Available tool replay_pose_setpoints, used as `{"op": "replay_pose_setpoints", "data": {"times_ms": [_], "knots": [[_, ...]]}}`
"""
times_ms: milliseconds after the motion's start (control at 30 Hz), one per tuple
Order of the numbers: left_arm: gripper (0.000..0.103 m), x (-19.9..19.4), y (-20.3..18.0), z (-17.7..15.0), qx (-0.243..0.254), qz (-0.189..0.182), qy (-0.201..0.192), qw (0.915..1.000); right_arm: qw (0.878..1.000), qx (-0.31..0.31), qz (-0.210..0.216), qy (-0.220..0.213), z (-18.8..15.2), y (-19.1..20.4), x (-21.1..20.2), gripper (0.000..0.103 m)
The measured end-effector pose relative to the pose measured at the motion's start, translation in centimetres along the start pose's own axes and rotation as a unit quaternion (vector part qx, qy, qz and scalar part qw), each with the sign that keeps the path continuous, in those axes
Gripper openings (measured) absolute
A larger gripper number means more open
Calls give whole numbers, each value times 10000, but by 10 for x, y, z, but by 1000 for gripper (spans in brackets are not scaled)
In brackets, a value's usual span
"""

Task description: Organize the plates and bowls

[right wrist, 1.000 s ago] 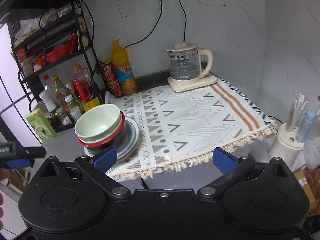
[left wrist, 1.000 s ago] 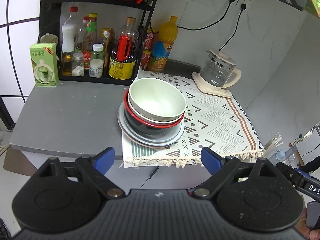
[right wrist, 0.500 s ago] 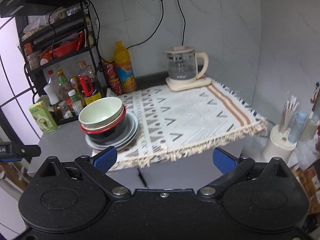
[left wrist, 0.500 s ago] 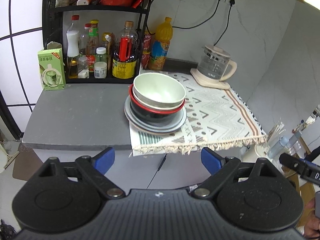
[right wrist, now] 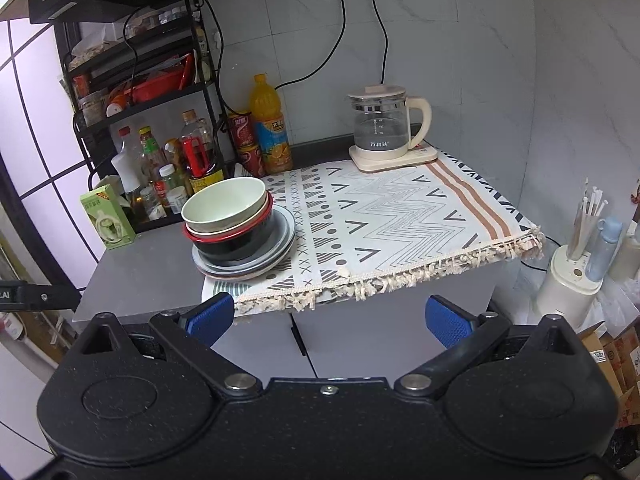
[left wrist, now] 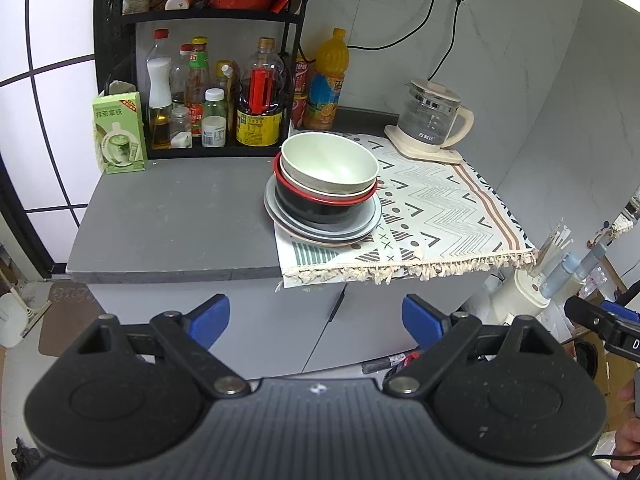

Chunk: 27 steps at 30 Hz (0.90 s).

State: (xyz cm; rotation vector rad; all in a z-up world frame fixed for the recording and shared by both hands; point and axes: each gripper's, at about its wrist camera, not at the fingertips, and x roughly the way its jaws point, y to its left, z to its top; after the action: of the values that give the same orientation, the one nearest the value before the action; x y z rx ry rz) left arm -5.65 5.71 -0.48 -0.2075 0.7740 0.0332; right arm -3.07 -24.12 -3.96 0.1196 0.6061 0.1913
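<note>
Stacked bowls (left wrist: 329,168) on plates (left wrist: 320,224) sat at twelve o'clock on the counter (left wrist: 172,216).
Left gripper (left wrist: 316,318) and right gripper (right wrist: 330,314) both hung released, well apart from it; lower plates were mostly hidden.

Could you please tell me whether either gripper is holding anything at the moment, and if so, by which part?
Nothing is held: the left gripper and right gripper both have open, empty jaws, short of the stacked bowls.

- Patterned cloth (left wrist: 432,208): on the counter (left wrist: 172,220), ahead of the jaws, fringe over the front edge.
- Kettle (left wrist: 432,120): on the cloth's far right corner.
- Shelf rack (left wrist: 116,80) with bottles: far left.
- Green carton (left wrist: 118,133): beside the rack.
- Orange drink bottle (left wrist: 329,80): against the wall.
</note>
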Motion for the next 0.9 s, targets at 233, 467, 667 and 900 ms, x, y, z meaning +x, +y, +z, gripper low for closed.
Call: {"op": "replay_pose_setpoints", "data": {"times_ms": [233, 467, 667, 900], "knots": [[92, -6, 3, -1, -21, 23, -50, 10000, 9999, -5, -3, -113, 3, 3, -5, 103], [92, -10, 2, -2, 11, 20, -82, 10000, 9999, -27, 88, -100, 2, 9, -9, 103], [92, -12, -1, -3, 59, -15, -75, 10000, 9999, 16, 131, -78, 1, 8, -12, 103], [92, -12, -7, -5, 79, -60, -77, 9999, 9999, 27, 156, -63, -1, 10, -14, 103]]}}
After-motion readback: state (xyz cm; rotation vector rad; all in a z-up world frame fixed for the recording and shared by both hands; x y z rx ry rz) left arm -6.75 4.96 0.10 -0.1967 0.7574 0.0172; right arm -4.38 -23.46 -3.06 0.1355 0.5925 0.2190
